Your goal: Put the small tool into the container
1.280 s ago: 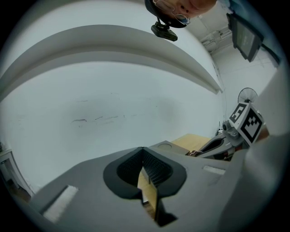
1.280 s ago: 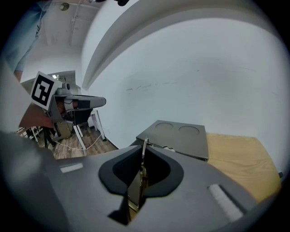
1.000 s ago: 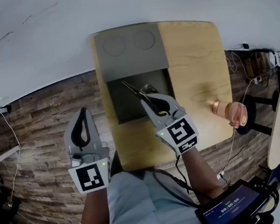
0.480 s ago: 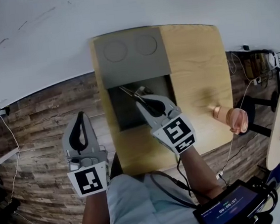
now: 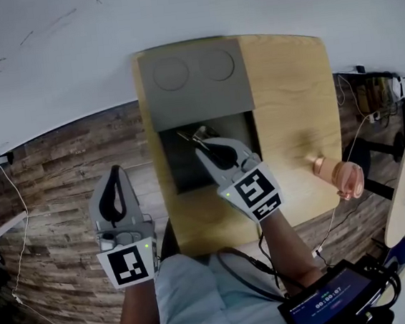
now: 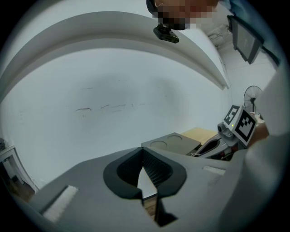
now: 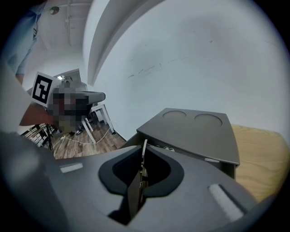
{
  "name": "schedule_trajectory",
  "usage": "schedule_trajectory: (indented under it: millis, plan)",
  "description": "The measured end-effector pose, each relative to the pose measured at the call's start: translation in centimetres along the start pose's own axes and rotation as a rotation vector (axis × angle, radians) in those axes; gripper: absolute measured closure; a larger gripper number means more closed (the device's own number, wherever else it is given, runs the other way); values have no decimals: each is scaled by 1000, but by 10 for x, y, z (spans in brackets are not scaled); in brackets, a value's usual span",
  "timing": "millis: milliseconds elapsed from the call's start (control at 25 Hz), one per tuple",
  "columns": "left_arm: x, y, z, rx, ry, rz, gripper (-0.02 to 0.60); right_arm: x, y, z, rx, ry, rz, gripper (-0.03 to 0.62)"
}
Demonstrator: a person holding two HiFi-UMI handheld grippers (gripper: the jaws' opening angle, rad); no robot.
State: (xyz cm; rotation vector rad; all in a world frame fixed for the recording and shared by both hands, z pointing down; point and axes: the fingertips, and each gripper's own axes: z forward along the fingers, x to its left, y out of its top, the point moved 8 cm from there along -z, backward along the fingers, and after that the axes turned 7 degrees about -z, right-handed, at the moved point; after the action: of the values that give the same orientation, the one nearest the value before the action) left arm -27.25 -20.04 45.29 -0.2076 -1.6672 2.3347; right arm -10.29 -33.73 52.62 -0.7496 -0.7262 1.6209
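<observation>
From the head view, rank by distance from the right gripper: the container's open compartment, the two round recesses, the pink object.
1. Open compartment: the right gripper is over it.
2. Round recesses: beyond it, on the container's grey top.
3. Pink object: far right, at the table edge.

The left gripper (image 5: 119, 172) hung at the person's left side, forearm close to the body, its jaws closed together with nothing between them. The right gripper (image 5: 204, 147) reached forward on an outstretched arm, tilted downward, its jaws pinched on the thin small tool (image 5: 187, 136).
</observation>
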Motion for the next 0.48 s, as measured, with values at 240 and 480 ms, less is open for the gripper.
schedule_trajectory:
  millis: [240,480]
  plan:
    - [-2,-3,2,30,14,-41,572,-3,-4,4,1,-7,18,571]
    - [-3,-4,2,30,9,-39,572,-12,-9,6,8,-20,48,546]
